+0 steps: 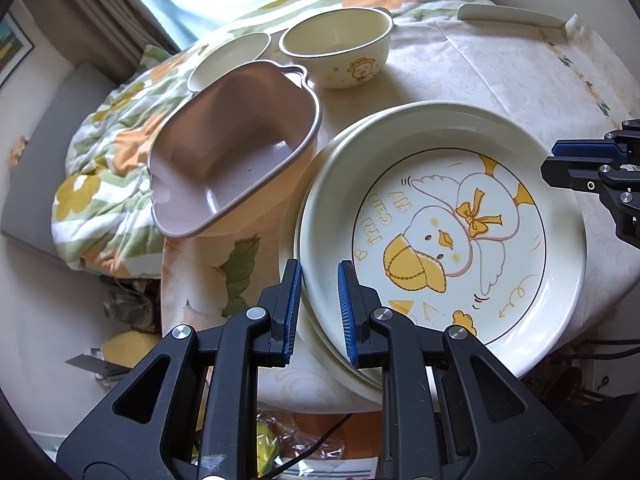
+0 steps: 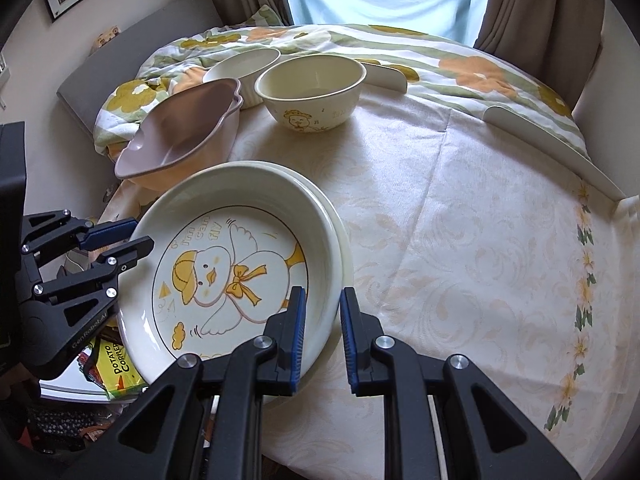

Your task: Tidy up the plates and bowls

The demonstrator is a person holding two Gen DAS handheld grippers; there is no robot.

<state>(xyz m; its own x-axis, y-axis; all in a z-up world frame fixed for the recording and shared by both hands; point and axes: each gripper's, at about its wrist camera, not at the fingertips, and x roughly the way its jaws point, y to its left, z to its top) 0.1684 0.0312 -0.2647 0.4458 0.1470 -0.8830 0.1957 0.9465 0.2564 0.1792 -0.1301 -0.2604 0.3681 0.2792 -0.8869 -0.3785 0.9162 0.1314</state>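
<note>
A cream plate with a duck drawing (image 1: 448, 232) (image 2: 224, 268) lies on top of another cream plate (image 1: 340, 360) (image 2: 344, 240) at the table's near left edge. My left gripper (image 1: 319, 312) is open, its fingers straddling the plates' left rim; it also shows in the right wrist view (image 2: 120, 240). My right gripper (image 2: 323, 336) is open, its fingers straddling the plates' right rim; it shows at the far right in the left wrist view (image 1: 580, 160). A duck-printed bowl (image 1: 338, 48) (image 2: 312, 88), a pink-lined dish (image 1: 236, 148) (image 2: 180, 136) and a ribbed white bowl (image 1: 230, 60) (image 2: 244, 68) stand behind.
The round table (image 2: 460, 240) has a cream patterned cloth. A floral quilt (image 1: 108, 184) (image 2: 440, 56) lies behind and left of it. Two white guard pieces (image 2: 552, 148) sit on the far rim. Snack packets (image 2: 116, 368) lie below the table's left edge.
</note>
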